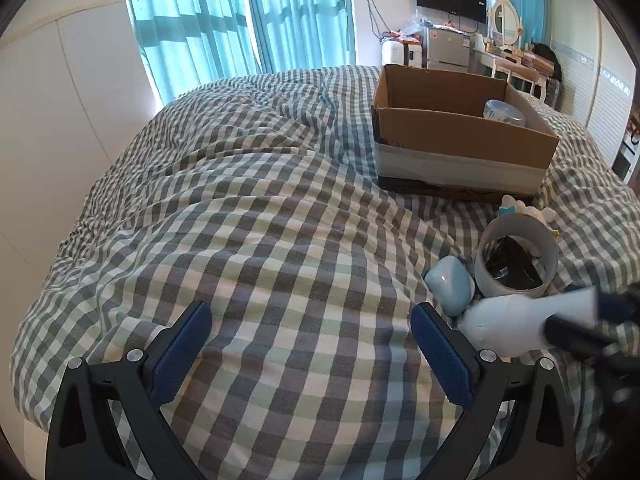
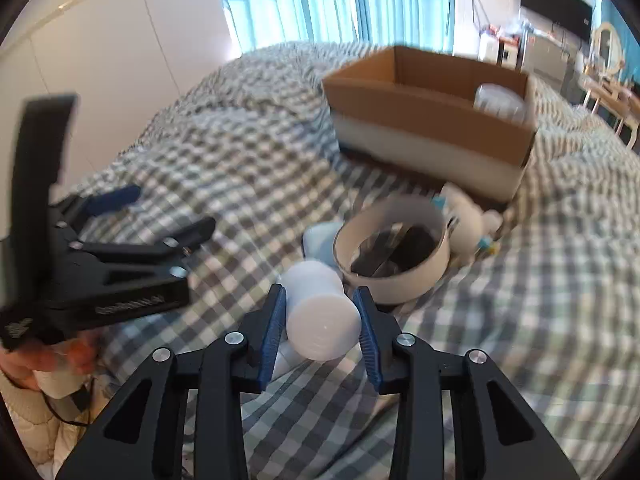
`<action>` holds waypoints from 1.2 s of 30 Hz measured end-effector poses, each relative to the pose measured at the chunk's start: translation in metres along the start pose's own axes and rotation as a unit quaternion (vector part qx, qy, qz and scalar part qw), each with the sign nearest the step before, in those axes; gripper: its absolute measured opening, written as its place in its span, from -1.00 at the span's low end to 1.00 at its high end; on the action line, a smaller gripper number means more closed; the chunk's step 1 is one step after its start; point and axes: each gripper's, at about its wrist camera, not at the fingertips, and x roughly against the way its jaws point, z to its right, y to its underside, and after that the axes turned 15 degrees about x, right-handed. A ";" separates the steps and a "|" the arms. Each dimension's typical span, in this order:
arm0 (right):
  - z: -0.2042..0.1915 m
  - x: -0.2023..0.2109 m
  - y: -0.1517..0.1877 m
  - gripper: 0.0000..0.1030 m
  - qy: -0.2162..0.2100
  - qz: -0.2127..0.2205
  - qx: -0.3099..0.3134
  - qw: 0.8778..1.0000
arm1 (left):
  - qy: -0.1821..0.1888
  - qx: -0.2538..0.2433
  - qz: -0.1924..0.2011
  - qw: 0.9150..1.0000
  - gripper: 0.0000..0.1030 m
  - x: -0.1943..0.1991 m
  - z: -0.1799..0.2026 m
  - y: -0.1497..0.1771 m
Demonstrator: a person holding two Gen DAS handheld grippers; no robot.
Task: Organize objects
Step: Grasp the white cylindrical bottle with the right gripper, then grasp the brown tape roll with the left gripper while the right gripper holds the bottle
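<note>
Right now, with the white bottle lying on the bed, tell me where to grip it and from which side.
Grip the white bottle across its wide round base end, coming from the near side along its length. It lies on its side with the base facing the right gripper, whose fingers already bracket it. The round tub and light blue case crowd its far end.
</note>
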 end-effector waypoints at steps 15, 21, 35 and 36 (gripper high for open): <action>0.051 0.083 -0.003 -0.37 0.140 0.051 -0.031 0.988 | 0.123 -0.021 -0.046 0.991 0.99 -0.005 0.063 0.004; 0.063 0.080 0.010 -0.37 0.131 0.051 -0.039 0.989 | 0.167 -0.070 -0.057 0.982 0.99 -0.013 0.100 0.010; 0.066 0.058 0.018 -0.37 0.126 0.050 -0.038 0.990 | 0.193 -0.036 -0.127 0.972 0.63 -0.067 0.117 0.003; 0.066 0.056 0.019 -0.37 0.128 0.047 -0.037 0.990 | 0.206 -0.035 -0.135 0.969 0.59 -0.067 0.117 0.004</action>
